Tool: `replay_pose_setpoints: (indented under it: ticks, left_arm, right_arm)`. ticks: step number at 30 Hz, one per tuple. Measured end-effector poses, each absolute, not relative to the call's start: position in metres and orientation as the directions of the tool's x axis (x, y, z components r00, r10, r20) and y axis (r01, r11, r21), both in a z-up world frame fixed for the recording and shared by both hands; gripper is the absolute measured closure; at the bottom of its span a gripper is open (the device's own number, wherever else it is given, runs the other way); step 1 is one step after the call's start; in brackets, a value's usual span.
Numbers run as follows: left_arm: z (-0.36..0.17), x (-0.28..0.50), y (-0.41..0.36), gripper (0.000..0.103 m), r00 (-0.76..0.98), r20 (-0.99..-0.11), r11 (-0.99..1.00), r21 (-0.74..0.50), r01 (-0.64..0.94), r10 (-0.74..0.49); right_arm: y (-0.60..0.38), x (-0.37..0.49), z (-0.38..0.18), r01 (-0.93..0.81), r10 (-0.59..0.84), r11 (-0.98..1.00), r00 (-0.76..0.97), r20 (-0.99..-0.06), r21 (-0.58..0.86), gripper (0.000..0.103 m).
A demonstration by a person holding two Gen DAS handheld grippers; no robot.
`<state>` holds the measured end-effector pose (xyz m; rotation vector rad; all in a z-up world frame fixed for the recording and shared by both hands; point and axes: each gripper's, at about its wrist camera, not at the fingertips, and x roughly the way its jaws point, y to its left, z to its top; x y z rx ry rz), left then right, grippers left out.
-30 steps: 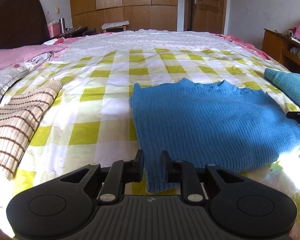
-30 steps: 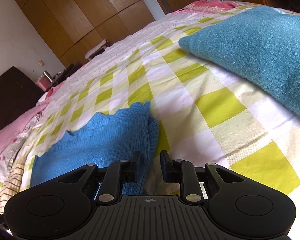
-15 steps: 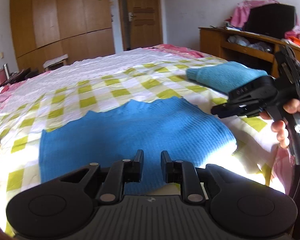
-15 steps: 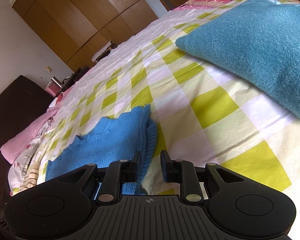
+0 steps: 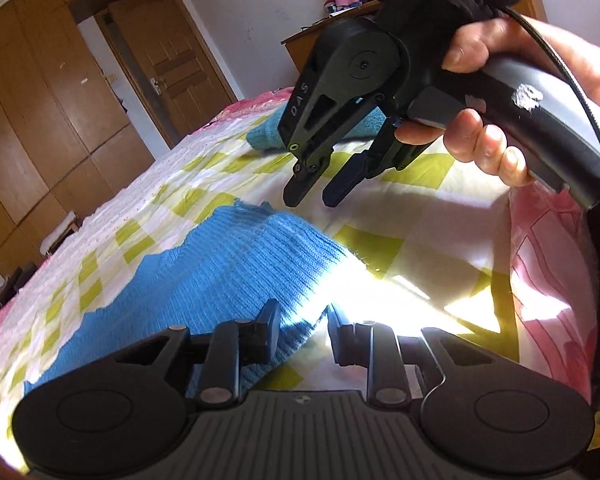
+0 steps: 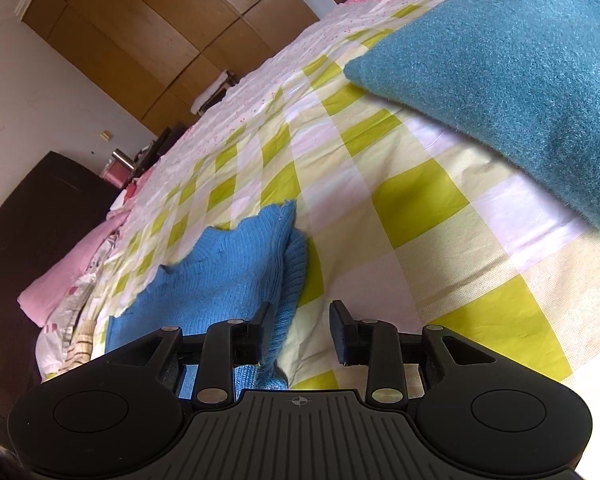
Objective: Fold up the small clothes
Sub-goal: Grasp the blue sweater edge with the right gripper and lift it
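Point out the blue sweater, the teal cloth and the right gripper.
Blue sweater (image 5: 228, 280): left wrist view, ribbed middle.
Teal cloth (image 6: 512, 64): right wrist view, fuzzy top face.
Right gripper (image 5: 314, 198): left wrist view, gap between fingertips.

The teal folded garment (image 6: 520, 80) runs off frame.

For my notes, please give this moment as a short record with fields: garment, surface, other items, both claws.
garment: blue knit sweater, lying partly folded
surface: yellow-checked bedsheet
other item: teal fuzzy garment, apart from sweater
left claw: opening, sweater's edge between its fingers, not pressed
right claw: opening, beside sweater's edge
hand: holds right claw's handle
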<state>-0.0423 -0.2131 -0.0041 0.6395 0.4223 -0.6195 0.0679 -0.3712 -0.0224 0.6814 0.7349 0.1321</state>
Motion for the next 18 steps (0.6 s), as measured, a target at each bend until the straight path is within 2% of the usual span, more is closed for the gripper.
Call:
replay_pose_setpoints:
  ticks: [12, 16, 18]
  left_arm:
    - [-0.018, -0.044, -0.235, 0.047, 0.783, -0.49, 0.553, 0.557, 0.62, -0.384]
    - [-0.015, -0.035, -0.244, 0.05, 0.782, -0.488, 0.571, 0.539, 0.619, -0.388]
    - [-0.01, -0.03, -0.243, 0.067, 0.761, -0.515, 0.591, 0.493, 0.639, -0.394]
  right_arm:
    - [-0.378, 0.072, -0.026, 0.121, 0.369, 0.754, 0.736, -0.568, 0.646, 0.07]
    - [-0.38, 0.072, -0.028, 0.113, 0.391, 0.732, 0.738, -0.55, 0.672, 0.069]
    - [-0.383, 0.073, -0.03, 0.11, 0.415, 0.705, 0.737, -0.533, 0.7, 0.067]
